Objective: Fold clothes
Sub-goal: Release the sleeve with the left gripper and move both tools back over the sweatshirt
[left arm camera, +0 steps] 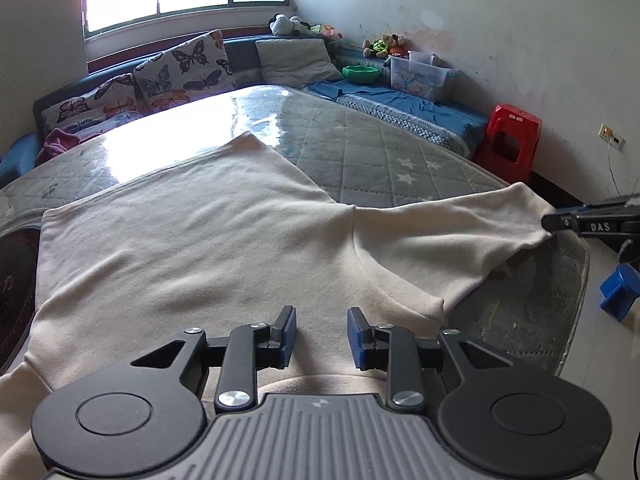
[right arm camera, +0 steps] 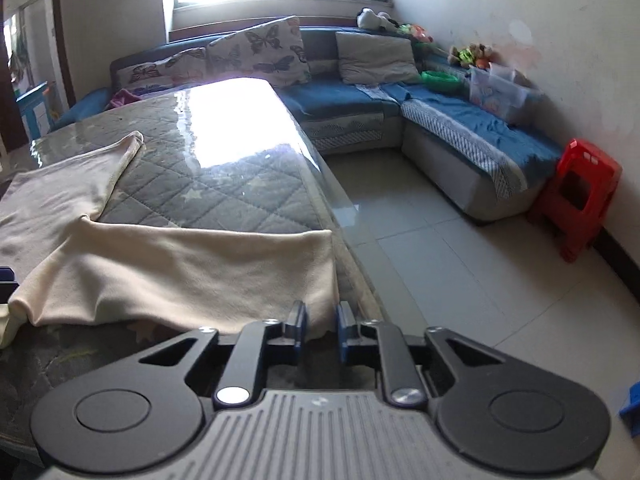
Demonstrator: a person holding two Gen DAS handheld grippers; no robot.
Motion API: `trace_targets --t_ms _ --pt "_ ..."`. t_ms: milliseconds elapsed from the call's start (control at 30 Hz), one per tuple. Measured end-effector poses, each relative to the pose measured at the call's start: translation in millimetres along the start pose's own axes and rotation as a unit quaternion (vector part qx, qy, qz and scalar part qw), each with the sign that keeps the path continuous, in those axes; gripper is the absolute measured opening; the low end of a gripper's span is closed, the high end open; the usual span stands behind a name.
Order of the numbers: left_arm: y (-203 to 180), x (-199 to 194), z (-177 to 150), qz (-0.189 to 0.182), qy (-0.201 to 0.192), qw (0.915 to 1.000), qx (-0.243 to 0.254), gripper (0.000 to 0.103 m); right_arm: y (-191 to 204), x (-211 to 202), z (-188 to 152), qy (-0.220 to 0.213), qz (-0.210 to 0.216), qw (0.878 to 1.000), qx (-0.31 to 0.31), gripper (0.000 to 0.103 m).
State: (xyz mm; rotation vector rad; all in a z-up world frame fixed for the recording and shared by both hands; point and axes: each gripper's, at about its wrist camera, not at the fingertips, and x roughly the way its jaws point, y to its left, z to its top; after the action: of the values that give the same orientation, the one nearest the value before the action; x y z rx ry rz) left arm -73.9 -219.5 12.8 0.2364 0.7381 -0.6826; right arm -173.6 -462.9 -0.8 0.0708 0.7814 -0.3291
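A cream long-sleeved top (left arm camera: 208,240) lies spread flat on the quilted, glass-topped table (left arm camera: 360,152). My left gripper (left arm camera: 322,332) hovers over the garment's body near the front edge. Its jaws stand apart, with only flat cloth showing below the gap. One sleeve (left arm camera: 460,232) stretches to the right toward the table's edge. At the sleeve's end my right gripper (right arm camera: 322,328) is shut on the cuff (right arm camera: 320,280), whose corner sits between the blue pads. The right gripper (left arm camera: 554,224) also shows in the left wrist view, at the cuff. The other sleeve (right arm camera: 120,152) lies folded over the body.
The table's right edge (right arm camera: 340,216) drops to a tiled floor (right arm camera: 460,272). A blue corner sofa (right arm camera: 460,120) with butterfly cushions (left arm camera: 180,68) runs along the far walls. A red stool (left arm camera: 512,140) stands at the sofa's end. A blue block (left arm camera: 618,290) lies on the floor.
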Motion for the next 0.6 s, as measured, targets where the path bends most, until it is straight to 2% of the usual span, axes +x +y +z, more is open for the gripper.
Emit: trace_targets --t_ms 133,233,400,500,600 --pt "-2.7 -0.3 -1.3 0.0 0.0 0.9999 0.011 0.036 1.6 11.8 19.5 -0.025 -0.031 0.999 -0.03 0.007" --pt "-6.2 0.3 -1.7 -0.001 0.0 0.9997 0.022 0.041 1.4 22.2 36.4 -0.041 -0.038 0.998 -0.036 0.007" --pt "-8.3 0.8 -2.1 -0.002 0.001 0.9995 0.032 0.044 0.3 47.0 40.3 -0.027 -0.036 0.998 -0.032 0.007" --pt "-9.8 0.3 -0.9 -0.007 0.003 0.9993 0.036 0.044 -3.3 47.4 37.5 -0.036 -0.038 0.998 -0.027 0.016" --pt "-10.7 -0.9 1.3 -0.013 0.003 0.9993 0.035 0.044 -13.9 31.1 35.5 -0.046 -0.03 0.998 0.007 0.02"
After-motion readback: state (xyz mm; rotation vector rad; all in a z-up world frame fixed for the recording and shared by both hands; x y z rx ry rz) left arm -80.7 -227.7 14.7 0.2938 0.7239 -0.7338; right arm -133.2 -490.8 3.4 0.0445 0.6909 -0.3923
